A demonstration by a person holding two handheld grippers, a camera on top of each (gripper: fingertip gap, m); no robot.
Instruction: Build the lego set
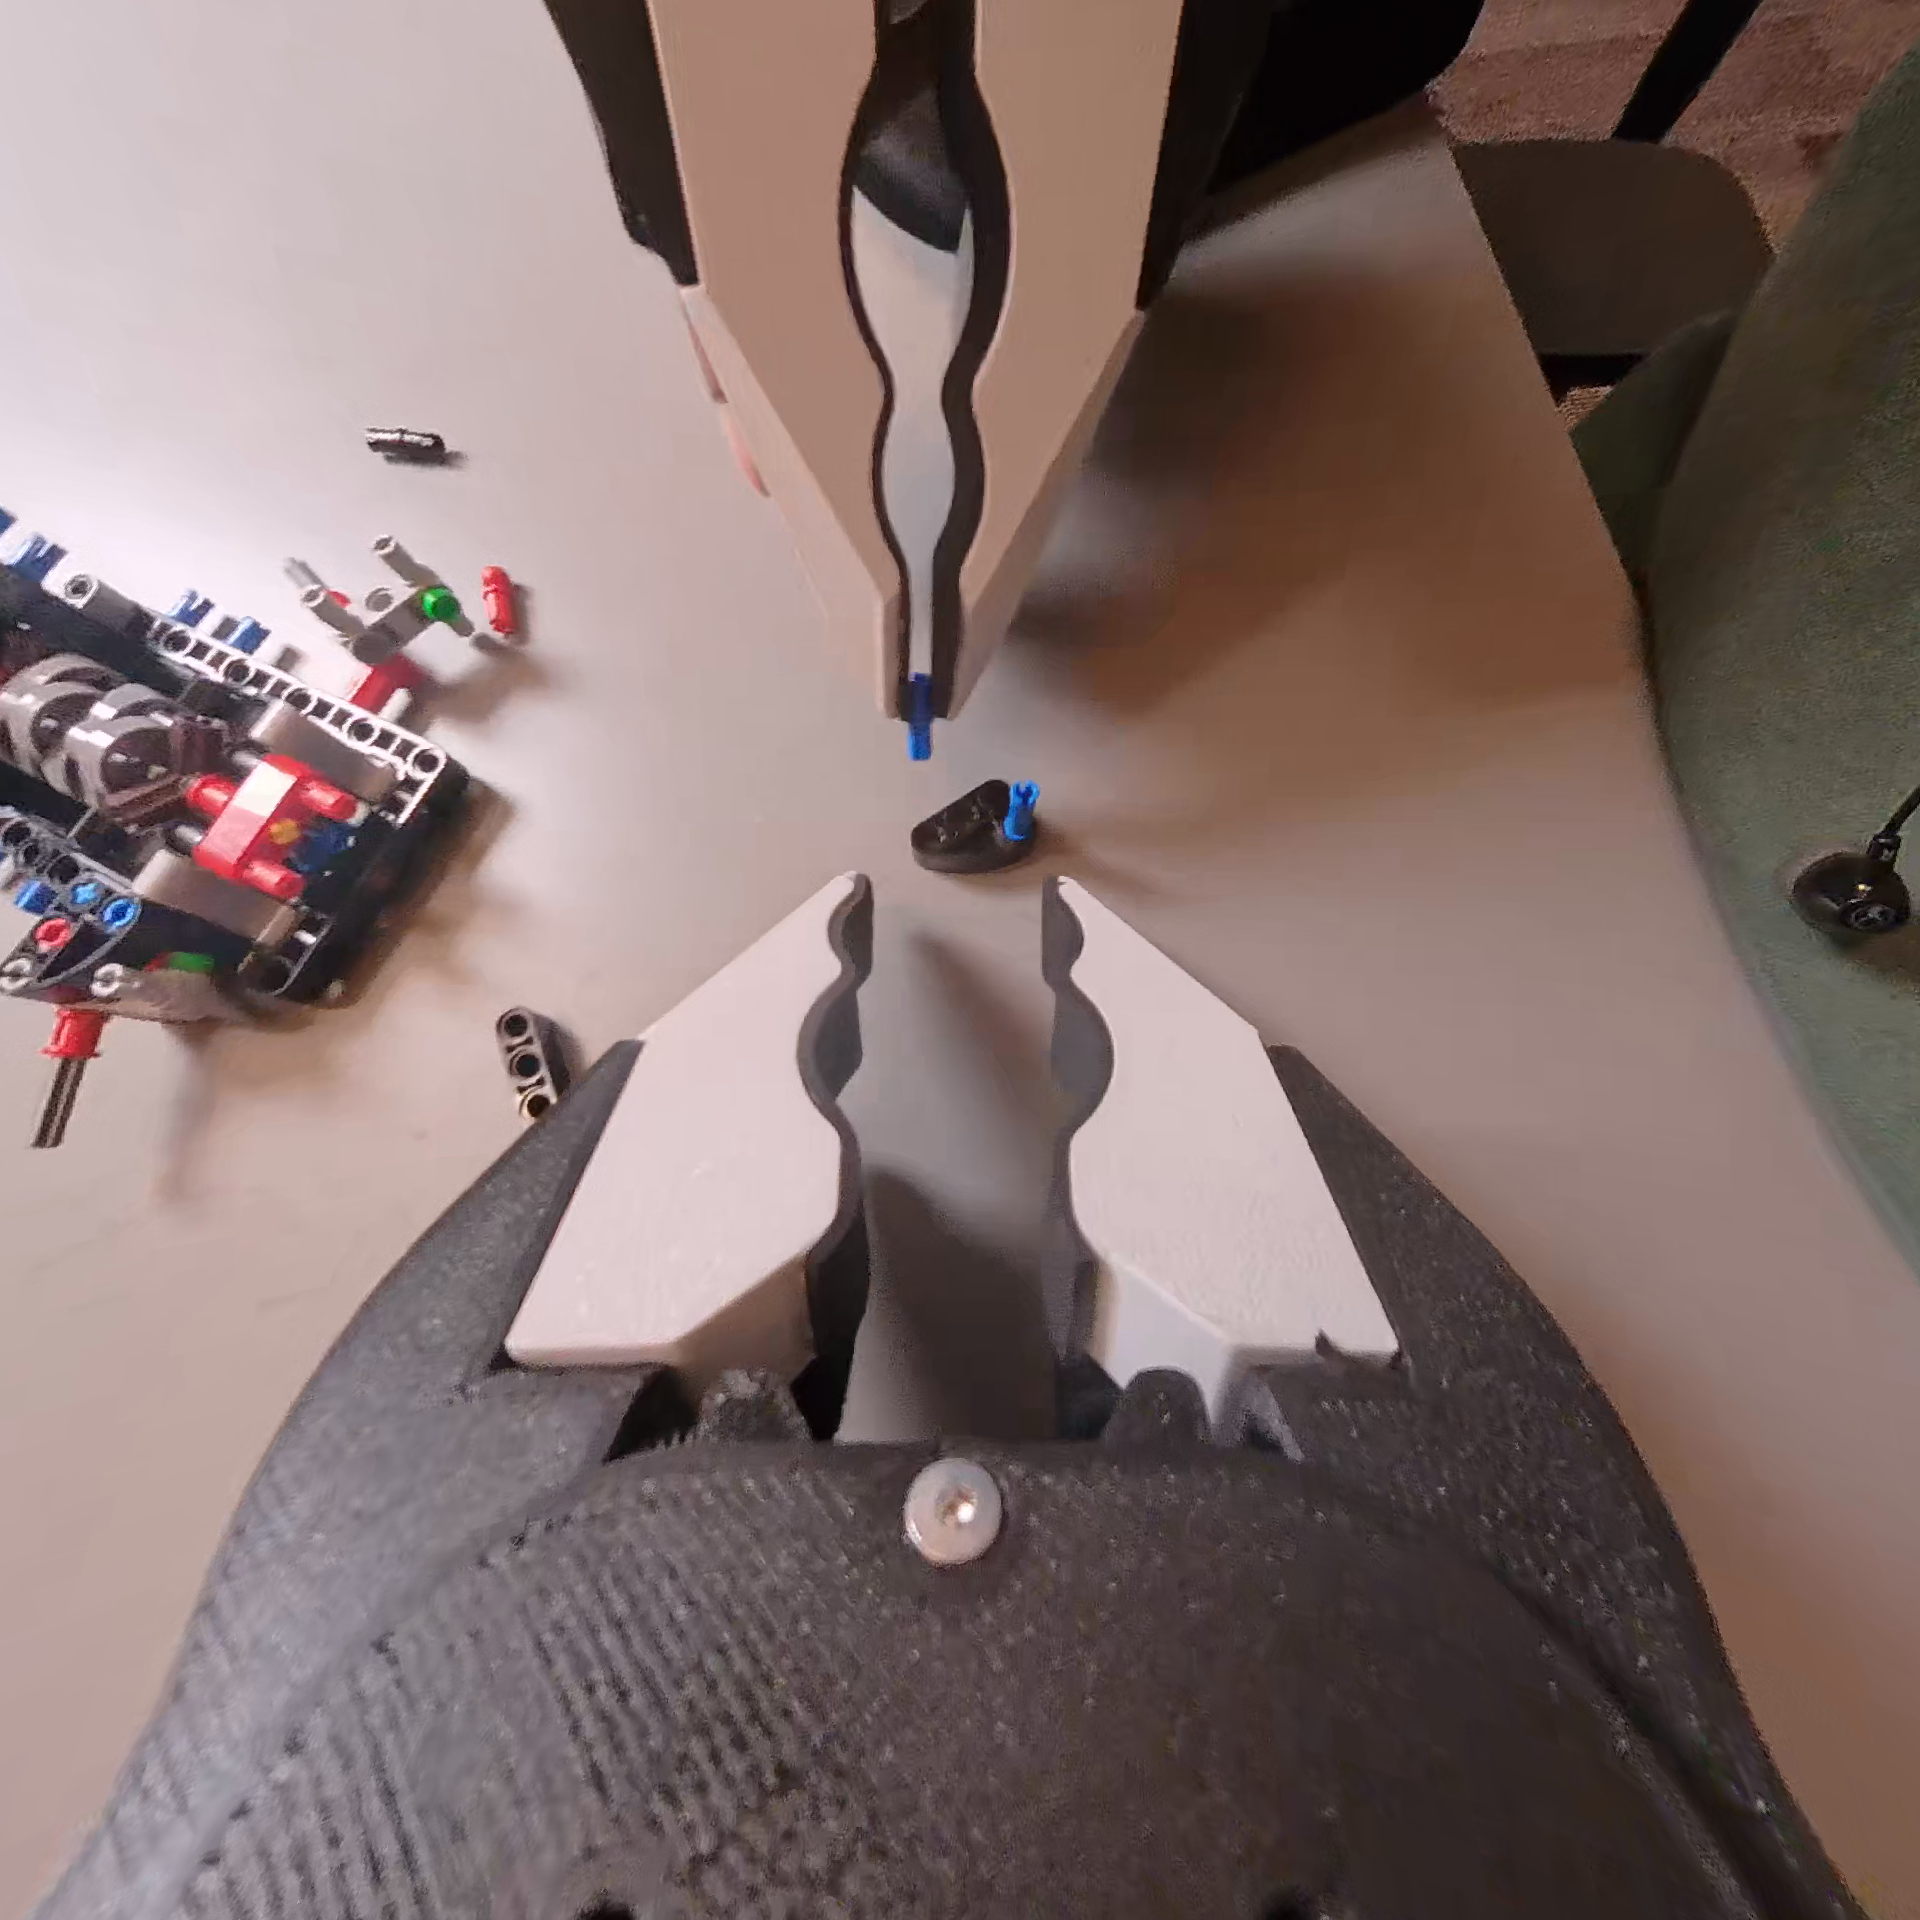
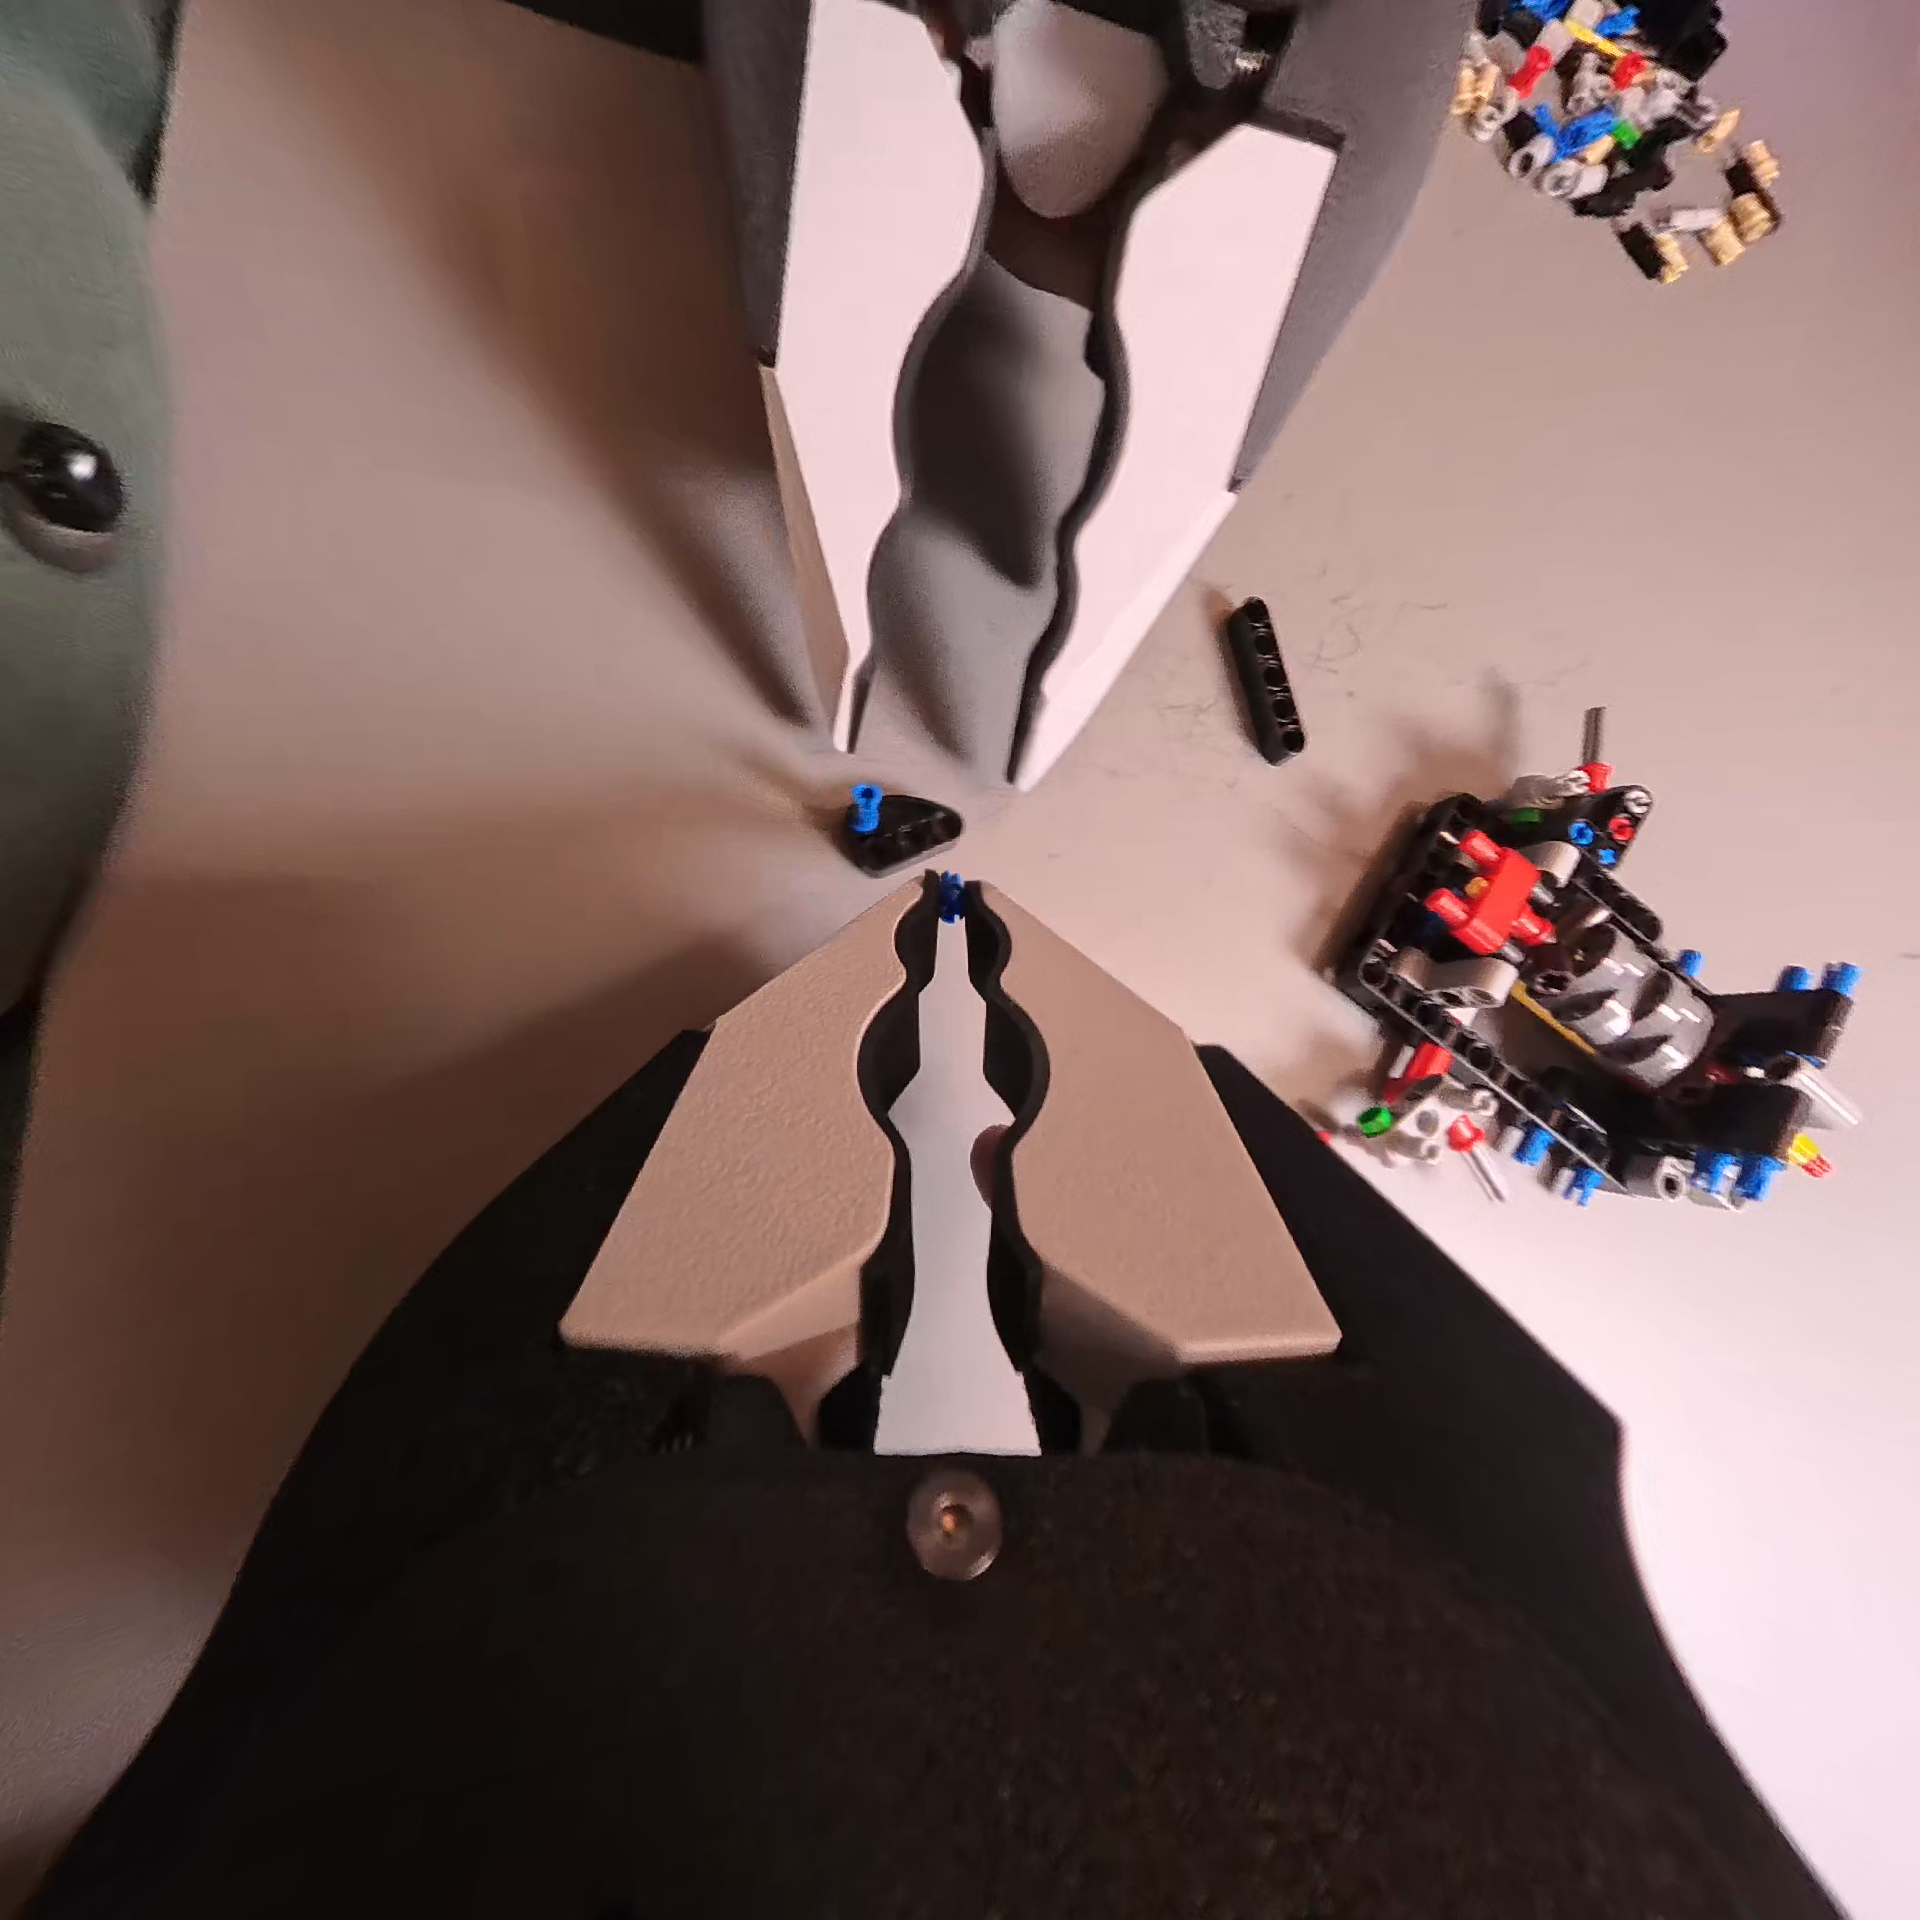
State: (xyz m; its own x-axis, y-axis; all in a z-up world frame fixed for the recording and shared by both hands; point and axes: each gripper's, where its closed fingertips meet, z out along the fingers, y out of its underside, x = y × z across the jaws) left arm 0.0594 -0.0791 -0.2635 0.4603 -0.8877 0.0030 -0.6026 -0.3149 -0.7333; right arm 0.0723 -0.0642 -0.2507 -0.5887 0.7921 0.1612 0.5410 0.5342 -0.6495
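Note:
A small black beam (image 1: pixel 971 831) lies on the table with one blue pin (image 1: pixel 1020 808) standing in it; it also shows in the right wrist view (image 2: pixel 904 831). My left gripper (image 1: pixel 956 894) is open and empty, its tips just short of the beam. My right gripper (image 2: pixel 948 894) is shut on a second blue pin (image 2: pixel 948 899) and holds it just beside the beam; in the left wrist view it comes in from the top with the pin (image 1: pixel 921 719) sticking out of its tips. The part-built black, grey and red model (image 1: pixel 177 810) sits to the left.
Loose pins and connectors (image 1: pixel 416 608) lie by the model, a dark pin (image 1: pixel 407 442) farther back, a short black beam (image 1: pixel 532 1060) near my left finger. A longer black beam (image 2: pixel 1265 681) and a pile of parts (image 2: pixel 1600 125) lie to the right. The table edge (image 1: pixel 1621 582) borders green fabric. Left and right tips are no more than a few centimetres apart.

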